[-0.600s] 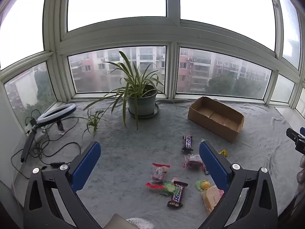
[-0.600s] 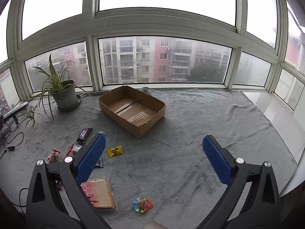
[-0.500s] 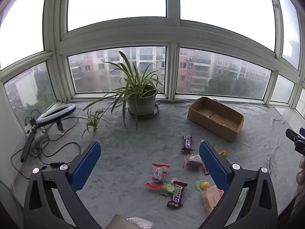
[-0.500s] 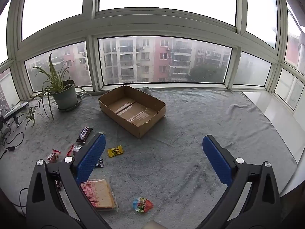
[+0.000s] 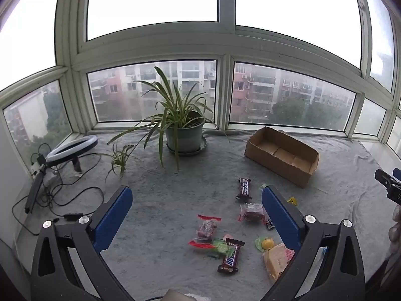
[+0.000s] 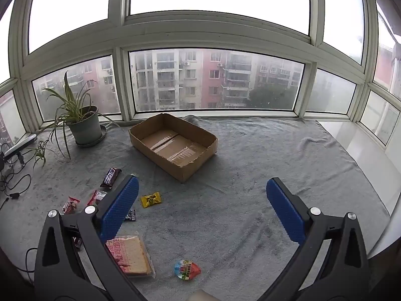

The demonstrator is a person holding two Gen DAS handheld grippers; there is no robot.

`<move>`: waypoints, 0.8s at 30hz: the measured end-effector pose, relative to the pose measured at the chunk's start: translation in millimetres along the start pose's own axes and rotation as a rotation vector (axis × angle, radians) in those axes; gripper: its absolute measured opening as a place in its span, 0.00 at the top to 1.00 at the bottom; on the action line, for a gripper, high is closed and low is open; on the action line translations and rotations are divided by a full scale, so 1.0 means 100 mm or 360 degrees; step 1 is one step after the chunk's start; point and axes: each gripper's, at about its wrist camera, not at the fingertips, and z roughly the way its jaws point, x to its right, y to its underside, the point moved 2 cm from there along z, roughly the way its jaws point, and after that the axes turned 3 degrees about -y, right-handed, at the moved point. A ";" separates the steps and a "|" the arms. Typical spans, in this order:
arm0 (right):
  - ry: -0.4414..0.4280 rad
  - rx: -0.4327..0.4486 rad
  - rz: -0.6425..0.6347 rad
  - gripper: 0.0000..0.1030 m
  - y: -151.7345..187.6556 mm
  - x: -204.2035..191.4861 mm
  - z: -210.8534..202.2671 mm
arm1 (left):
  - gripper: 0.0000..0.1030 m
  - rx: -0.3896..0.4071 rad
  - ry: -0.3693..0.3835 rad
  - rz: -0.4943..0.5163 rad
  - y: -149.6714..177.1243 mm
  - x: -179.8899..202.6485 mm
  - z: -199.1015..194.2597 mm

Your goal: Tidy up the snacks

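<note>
Both grippers hang above a grey-blanketed window ledge with jaws spread wide and nothing between them: the left gripper (image 5: 196,212) and the right gripper (image 6: 201,209) each tilt down toward scattered snacks. By all appearances the sorting has not yet begun, for the cardboard box (image 6: 173,145) ahead of the right gripper, slightly to its left, lies empty.

Between the left gripper's jaws lie a red-ended candy packet (image 5: 206,228), a green packet (image 5: 220,247) and a Snickers bar (image 5: 231,255); just inside its right jaw sits a dark red packet (image 5: 251,212), and beyond that a second chocolate bar (image 5: 244,188). A yellow-green sweet (image 5: 265,243) and a cracker pack (image 5: 277,260) rest under that right jaw, with a small dark wrapper (image 5: 270,223) beside it. From the right gripper, a yellow candy (image 6: 151,199) lies just inside its left jaw and a round colourful packet (image 6: 186,269) below and between the jaws.

The count, as far as the views allow: two chocolate bars, one cracker pack, one yellow candy, one round colourful packet, one yellow-green sweet, one green packet, two reddish packets, one small dark wrapper; one box. Other pieces may be hidden behind the jaws.

The next move likely calls for lowering one gripper over a single snack, closing on it, and carrying it forward to the box; thin, flat wrappers on soft fabric will probably need a low, careful approach.
</note>
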 end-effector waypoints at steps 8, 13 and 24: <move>-0.0001 0.0001 0.0002 0.00 0.00 0.00 0.01 | 0.01 0.0000 0.0007 0.0003 0.00 -0.01 0.00; -0.0003 0.0001 0.0003 0.00 0.00 0.00 0.01 | 0.01 0.0000 0.0006 0.0003 0.00 -0.01 0.01; -0.0004 -0.0001 0.0006 0.00 0.00 0.00 0.01 | 0.01 0.0005 0.0010 0.0009 0.01 0.02 0.00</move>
